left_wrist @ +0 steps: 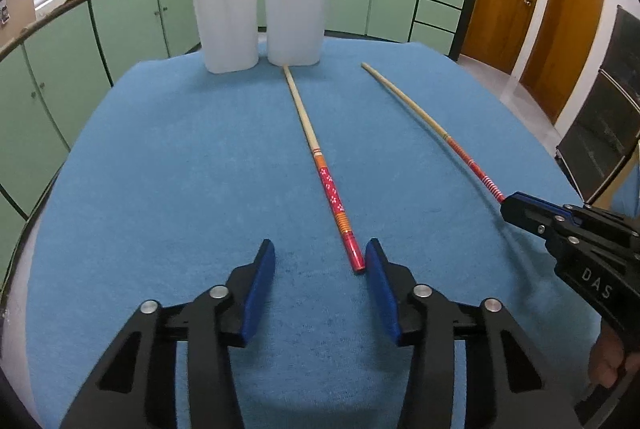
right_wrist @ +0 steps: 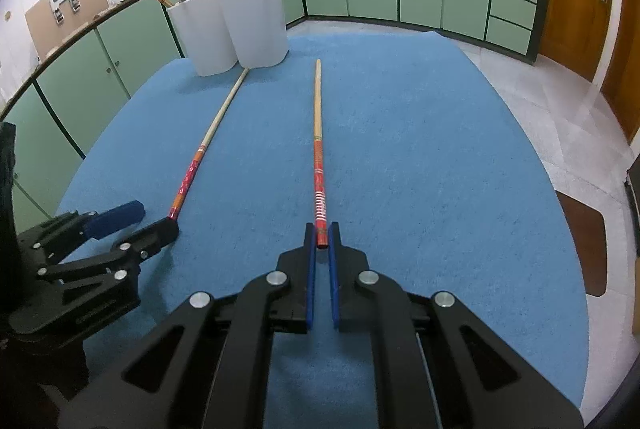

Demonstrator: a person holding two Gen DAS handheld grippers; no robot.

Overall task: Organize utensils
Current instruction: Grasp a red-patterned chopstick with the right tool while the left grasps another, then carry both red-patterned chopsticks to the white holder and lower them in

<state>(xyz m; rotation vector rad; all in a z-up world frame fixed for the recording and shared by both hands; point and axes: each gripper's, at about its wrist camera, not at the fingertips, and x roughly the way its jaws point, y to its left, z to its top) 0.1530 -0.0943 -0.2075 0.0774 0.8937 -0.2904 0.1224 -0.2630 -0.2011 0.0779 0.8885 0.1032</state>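
Picking up both chopsticks off the blue bench. Right gripper (right_wrist: 322, 235) fingers clamped on the near end of the right chopstick (right_wrist: 318, 133). Left gripper (left_wrist: 320, 261) fingers apart, straddling the left chopstick (left_wrist: 320, 165) end. Next: pinch, lift, carry to the far white holder (left_wrist: 260, 17).

Open left hand-held gripper (left_wrist: 320, 255) beside chopstick (left_wrist: 320, 157)

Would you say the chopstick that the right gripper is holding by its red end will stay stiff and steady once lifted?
Probably stiff: the chopstick looks like straight, slender wood. The right gripper pinches only its very end, so the far tip may droop or swing. Its glossy red end could slip, and if dropped on the blue cloth it may roll.
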